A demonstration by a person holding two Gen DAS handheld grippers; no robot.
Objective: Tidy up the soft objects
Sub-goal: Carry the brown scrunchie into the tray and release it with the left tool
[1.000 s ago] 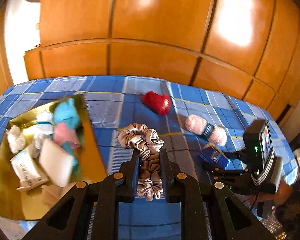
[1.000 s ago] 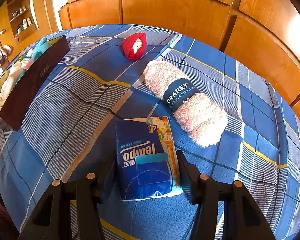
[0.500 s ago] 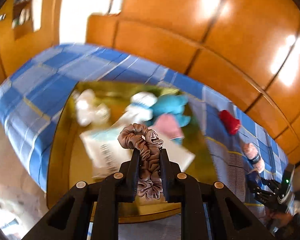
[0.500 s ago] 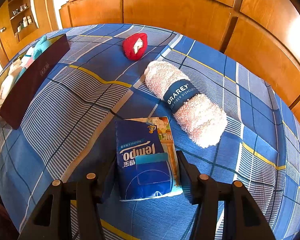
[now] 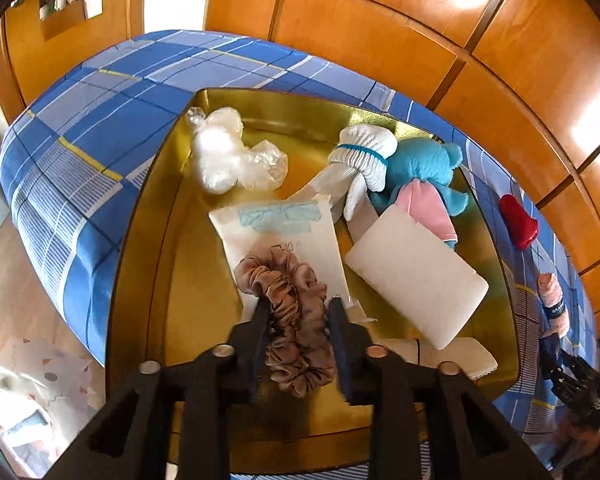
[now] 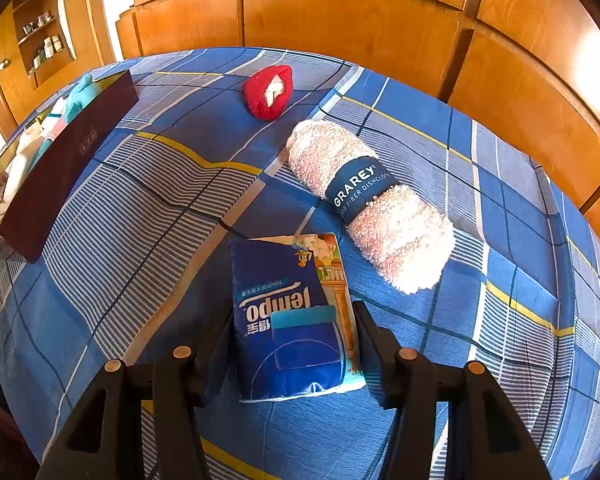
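- Landmark: gold tray [image 5: 148, 240] at one end of the blue plaid bedspread [image 6: 148, 216].
- Already in the tray: plastic-wrapped white wad [image 5: 224, 152], white sock roll [image 5: 364, 156], teal plush [image 5: 424, 164] with a pink piece on it, flat paper packet [image 5: 284, 224], white foam block [image 5: 416, 276].
- Left gripper [image 5: 298, 320] hangs over the tray's near half, jaws opening – beige satin scrunchie [image 5: 288, 296] sits between them, top draped on the paper packet. Looks like the drop is under way; can't tell if the pads have fully let go.
- Right gripper [image 6: 294, 332] – well clear of the tray, jaws closed on the blue tissue pack [image 6: 288, 312], which lies on the bedspread.
- Left outside the tray: tissue pack, pink dishcloth roll [image 6: 368, 204] just past it, red plush lips [image 6: 268, 90] further on.
- Estimate: past halfway; three items to go once the scrunchie lands.
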